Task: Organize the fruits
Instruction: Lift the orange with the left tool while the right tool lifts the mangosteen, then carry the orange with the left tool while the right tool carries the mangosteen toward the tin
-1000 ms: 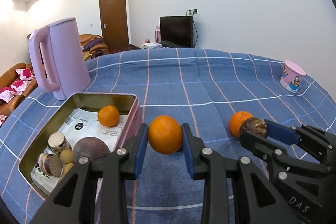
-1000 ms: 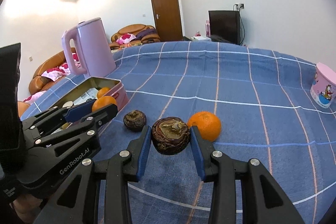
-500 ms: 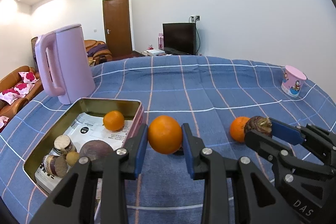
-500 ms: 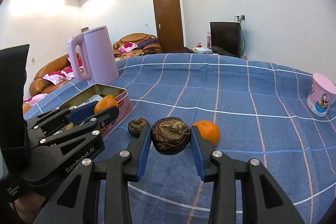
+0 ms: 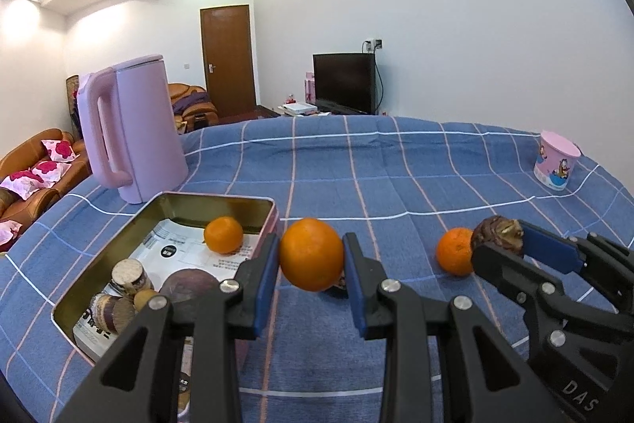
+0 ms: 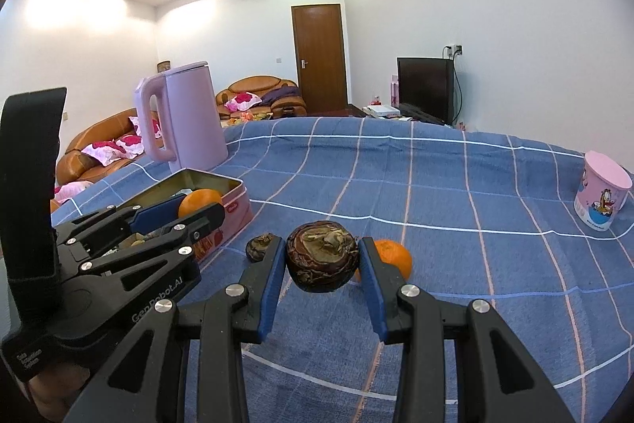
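My left gripper (image 5: 311, 264) is shut on an orange (image 5: 311, 254), held in the air just right of an open metal tin (image 5: 222, 199). Inside the tin lie another orange (image 5: 223, 234), a dark purple fruit (image 5: 190, 282) and several small brown pieces. My right gripper (image 6: 321, 264) is shut on a wrinkled brown fruit (image 6: 323, 256) above the blue checked cloth. Behind it on the cloth rest a loose orange (image 6: 390, 256) and a small brown fruit (image 6: 259, 246). Each gripper shows in the other's view, with the left gripper (image 6: 186, 209) beside the tin's rim (image 6: 233, 185).
A tall pink kettle (image 5: 134, 129) stands behind the tin at the left. A pink printed cup (image 5: 556, 165) sits upside down near the table's far right edge. Blue checked cloth (image 6: 436, 193) covers the table. Sofas, a door and a television lie beyond.
Both grippers have tipped upward a little, so the table sits lower in each view. The orange and the brown fruit stay gripped as before.
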{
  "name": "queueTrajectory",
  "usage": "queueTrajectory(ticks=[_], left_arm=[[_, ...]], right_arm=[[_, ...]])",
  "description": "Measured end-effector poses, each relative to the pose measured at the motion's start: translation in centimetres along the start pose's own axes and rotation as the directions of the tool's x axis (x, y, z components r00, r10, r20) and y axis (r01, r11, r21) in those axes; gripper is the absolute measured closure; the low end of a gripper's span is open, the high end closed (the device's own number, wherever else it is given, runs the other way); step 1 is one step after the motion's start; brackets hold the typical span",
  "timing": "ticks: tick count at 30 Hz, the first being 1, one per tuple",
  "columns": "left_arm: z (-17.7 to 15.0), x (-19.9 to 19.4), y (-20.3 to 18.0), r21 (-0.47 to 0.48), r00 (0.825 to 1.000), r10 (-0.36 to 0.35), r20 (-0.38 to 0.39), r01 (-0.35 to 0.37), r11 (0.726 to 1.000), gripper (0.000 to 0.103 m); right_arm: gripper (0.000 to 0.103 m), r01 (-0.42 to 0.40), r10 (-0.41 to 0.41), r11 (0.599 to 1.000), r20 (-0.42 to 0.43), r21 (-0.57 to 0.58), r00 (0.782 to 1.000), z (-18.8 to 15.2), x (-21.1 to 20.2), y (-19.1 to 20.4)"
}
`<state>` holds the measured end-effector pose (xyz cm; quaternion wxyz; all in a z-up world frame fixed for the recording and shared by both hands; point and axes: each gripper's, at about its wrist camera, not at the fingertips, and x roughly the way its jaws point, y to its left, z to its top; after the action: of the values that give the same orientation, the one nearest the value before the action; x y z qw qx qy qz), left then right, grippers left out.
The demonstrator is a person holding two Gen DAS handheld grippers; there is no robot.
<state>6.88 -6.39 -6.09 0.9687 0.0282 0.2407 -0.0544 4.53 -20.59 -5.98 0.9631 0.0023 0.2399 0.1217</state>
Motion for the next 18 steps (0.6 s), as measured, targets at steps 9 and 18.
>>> queueTrajectory(ticks=[9,18], left_arm=[[-0.1,-0.5,-0.1,0.003,0.999,0.02,0.03,-0.02,1.0,0.069],[-0.1,-1.2,0.0,0.001,0.998,0.031,0.062,-0.031,1.0,0.069]], right_arm=[[0.063,0.008,-0.008,1.0,0.029,-0.008,1.0,-0.2,-0.6,0.1],[0.063,0.02,-0.018,0.999,0.072,-0.026,0.997,-0.2,-1.4,0.6]])
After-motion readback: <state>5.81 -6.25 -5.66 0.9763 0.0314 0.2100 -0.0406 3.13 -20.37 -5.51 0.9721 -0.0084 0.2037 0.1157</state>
